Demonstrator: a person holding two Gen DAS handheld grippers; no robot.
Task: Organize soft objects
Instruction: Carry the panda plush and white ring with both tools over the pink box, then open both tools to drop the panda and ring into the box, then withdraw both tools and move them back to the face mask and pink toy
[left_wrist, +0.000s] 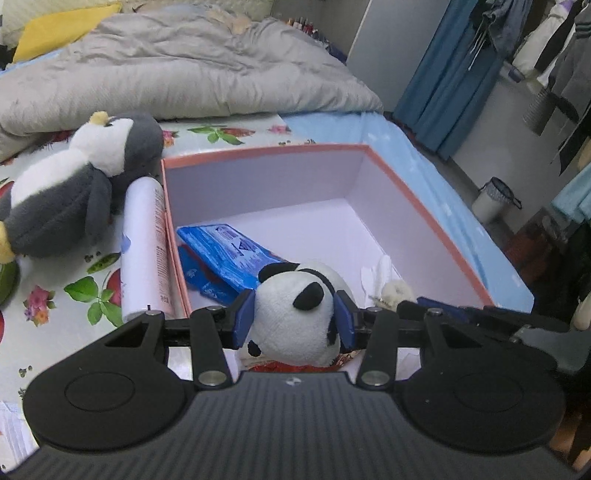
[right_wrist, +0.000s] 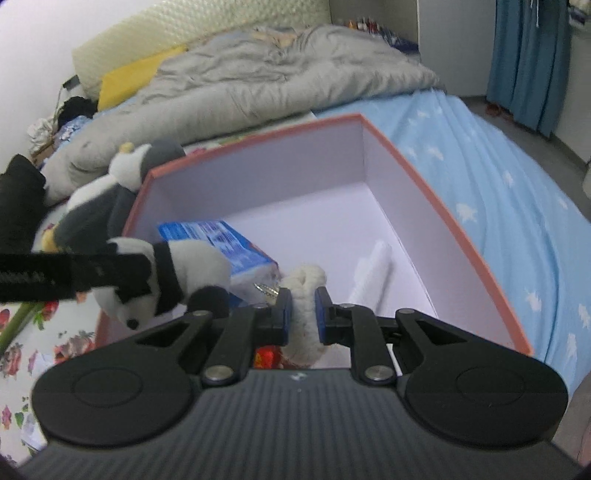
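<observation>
The left gripper is clamped on a panda plush held over the near end of a pink-rimmed box. The right gripper pinches a cream fluffy keychain just beside it. Farther off, a penguin plush lies on the bed left of the box.

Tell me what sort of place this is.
Most likely a bedroom in a home. A rumpled grey duvet lies on a bed with a star-printed blue sheet, a yellow pillow sits at its head, and clothes hang beside a blue curtain.
</observation>
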